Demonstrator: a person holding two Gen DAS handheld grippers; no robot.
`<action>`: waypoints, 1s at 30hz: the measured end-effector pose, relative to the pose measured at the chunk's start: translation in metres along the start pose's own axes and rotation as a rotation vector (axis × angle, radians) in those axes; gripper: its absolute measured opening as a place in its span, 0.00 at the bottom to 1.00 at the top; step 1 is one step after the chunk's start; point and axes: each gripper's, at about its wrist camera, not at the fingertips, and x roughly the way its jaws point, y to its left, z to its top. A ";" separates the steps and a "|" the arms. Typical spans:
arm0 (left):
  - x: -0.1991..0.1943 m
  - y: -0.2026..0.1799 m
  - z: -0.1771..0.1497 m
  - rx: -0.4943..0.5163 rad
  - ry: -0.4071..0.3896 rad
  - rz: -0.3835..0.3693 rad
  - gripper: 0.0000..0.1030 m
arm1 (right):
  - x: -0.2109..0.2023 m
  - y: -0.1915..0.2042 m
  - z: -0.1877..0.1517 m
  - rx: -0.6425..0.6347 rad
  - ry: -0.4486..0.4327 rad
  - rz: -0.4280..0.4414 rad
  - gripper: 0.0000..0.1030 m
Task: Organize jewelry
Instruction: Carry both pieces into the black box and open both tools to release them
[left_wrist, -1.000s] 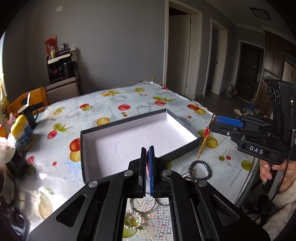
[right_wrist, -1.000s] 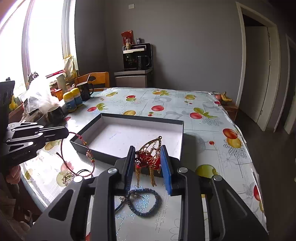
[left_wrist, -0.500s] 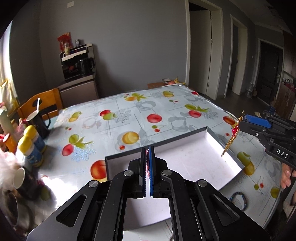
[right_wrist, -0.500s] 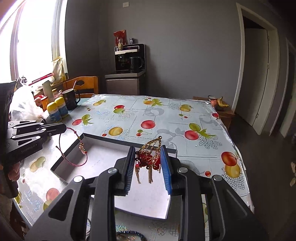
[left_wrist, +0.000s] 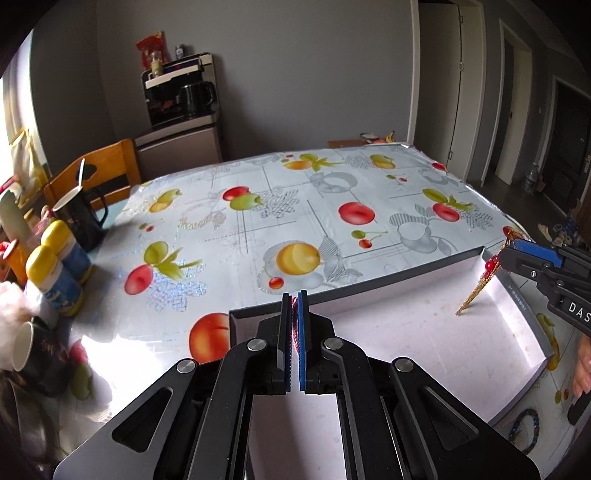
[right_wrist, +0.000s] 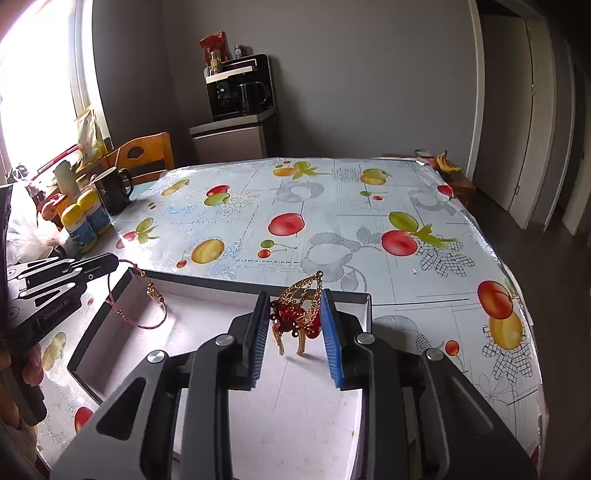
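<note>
Jewelry hangs from both tools above a shallow dark box (right_wrist: 110, 306) with a white floor, which lies on the desk (right_wrist: 332, 221) under a fruit-printed cloth.

In the right wrist view, the right hand-held gripper (right_wrist: 295, 325) fills the lower centre of the frame. Its blue pads pinch a gold and red ornament (right_wrist: 299, 314); the gold tassels of the ornament hang down over the white floor of the box, near its far wall. At the left edge of this frame the left hand-held gripper (right_wrist: 110, 261) carries a thin red cord bracelet (right_wrist: 147, 317), and the loop of the cord hangs into the far left corner of the box.

In the left wrist view, the left hand-held gripper (left_wrist: 294, 314) is in the lower centre, its pads pressed together on the red cord, of which only a thin strip shows between them. At the right edge the right hand-held gripper (left_wrist: 517, 251) holds the ornament (left_wrist: 480, 284) over the right end of the box (left_wrist: 369, 291). A blue bead bracelet (left_wrist: 524, 428) lies on the desk (left_wrist: 258, 221) at the lower right, just outside the box.

A black mug (right_wrist: 110, 188) and two bottles with yellow caps (right_wrist: 85, 218) stand at the left side of the desk.
</note>
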 end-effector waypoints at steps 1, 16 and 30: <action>0.004 0.001 -0.002 -0.002 0.010 0.004 0.03 | 0.003 -0.001 -0.001 0.005 0.012 0.002 0.27; 0.039 0.008 -0.033 0.000 0.142 0.020 0.03 | 0.038 0.004 -0.027 -0.014 0.174 0.014 0.27; 0.044 0.007 -0.040 -0.004 0.170 0.018 0.03 | 0.039 0.010 -0.029 -0.030 0.175 -0.001 0.27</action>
